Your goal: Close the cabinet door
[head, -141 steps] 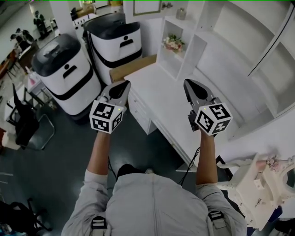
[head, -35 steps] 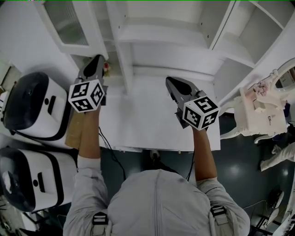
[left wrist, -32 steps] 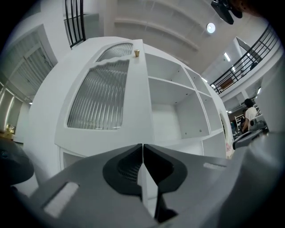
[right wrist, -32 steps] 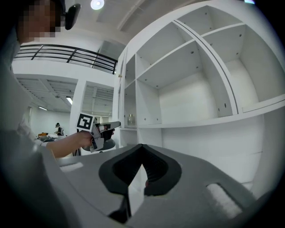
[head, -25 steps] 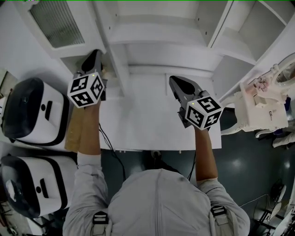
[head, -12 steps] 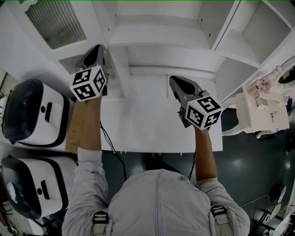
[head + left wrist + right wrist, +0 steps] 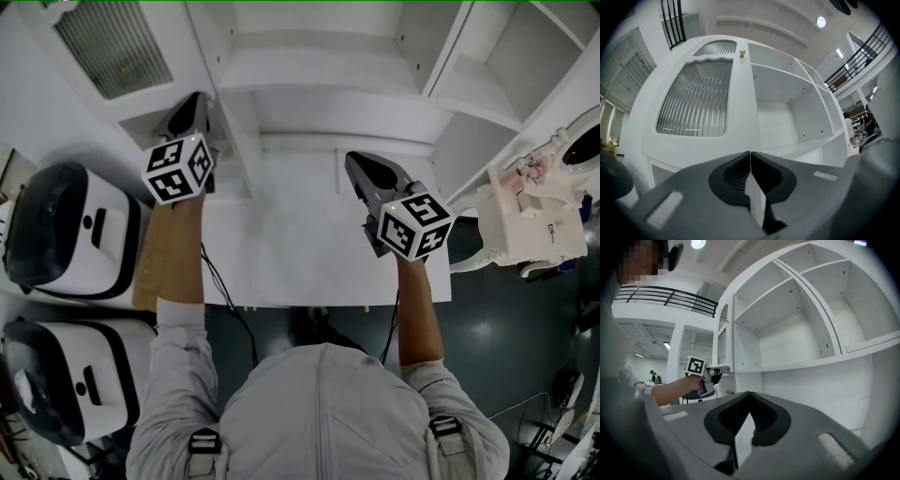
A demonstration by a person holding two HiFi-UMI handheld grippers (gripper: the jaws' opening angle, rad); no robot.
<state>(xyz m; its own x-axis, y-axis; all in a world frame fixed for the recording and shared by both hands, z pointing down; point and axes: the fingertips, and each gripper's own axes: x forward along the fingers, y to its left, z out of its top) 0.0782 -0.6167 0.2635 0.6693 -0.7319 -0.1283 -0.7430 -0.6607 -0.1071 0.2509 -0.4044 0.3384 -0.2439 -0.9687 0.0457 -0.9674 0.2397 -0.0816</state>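
Floor: dark grey smooth floor (image 7: 506, 375), a little shiny.
Desk: white flat desk top (image 7: 281, 258).
Beside desk: two rounded white machines with black tops (image 7: 70, 234).
Light: round ceiling lamp (image 7: 821, 21), lit.
Upper level: black metal railing (image 7: 670, 298).

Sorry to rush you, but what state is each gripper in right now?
Left gripper: closed, nothing between its jaws, pointing at the cabinet door.
Right gripper: closed, holding nothing.
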